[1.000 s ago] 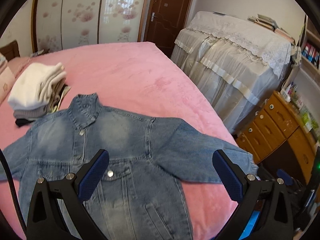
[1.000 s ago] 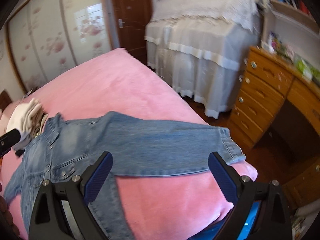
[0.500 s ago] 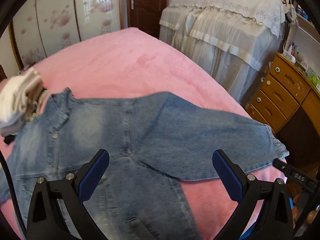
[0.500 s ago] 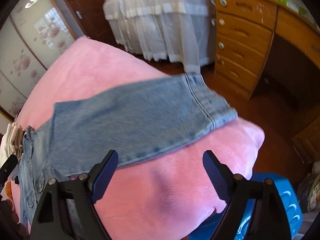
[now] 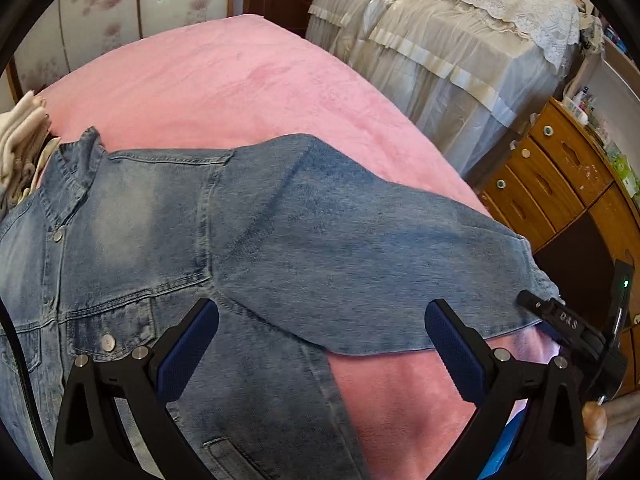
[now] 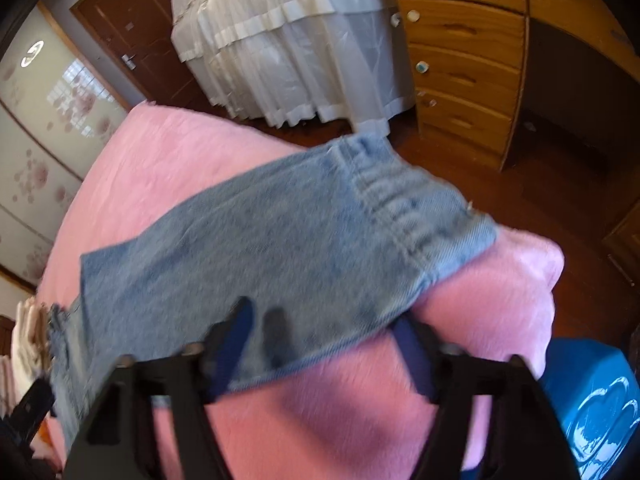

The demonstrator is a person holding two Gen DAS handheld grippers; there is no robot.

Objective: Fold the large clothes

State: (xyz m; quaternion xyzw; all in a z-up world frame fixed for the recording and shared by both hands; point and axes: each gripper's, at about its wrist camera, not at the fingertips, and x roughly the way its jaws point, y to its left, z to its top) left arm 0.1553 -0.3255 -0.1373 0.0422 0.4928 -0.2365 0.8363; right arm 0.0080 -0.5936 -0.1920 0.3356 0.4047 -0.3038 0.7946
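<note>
Left tongs (image 5: 322, 344) hovering low over the denim jacket (image 5: 168, 248), jaws spread wide, nothing between them, aimed across the underarm seam. Right tongs (image 6: 324, 344) angled down at the sleeve (image 6: 280, 248), jaws apart, lower edge of the denim lying between them; blurred, so contact unclear. Jacket spread front-up on the pink bed (image 5: 248, 80), sleeve stretched out towards the bed's corner. Left view alone catching collar, snaps and the stack of folded clothes (image 5: 20, 140) beside the collar. Right view alone showing the ribbed cuff (image 6: 400, 208) near the mattress edge and a blue bin (image 6: 592, 404) on the floor, contents hidden.
</note>
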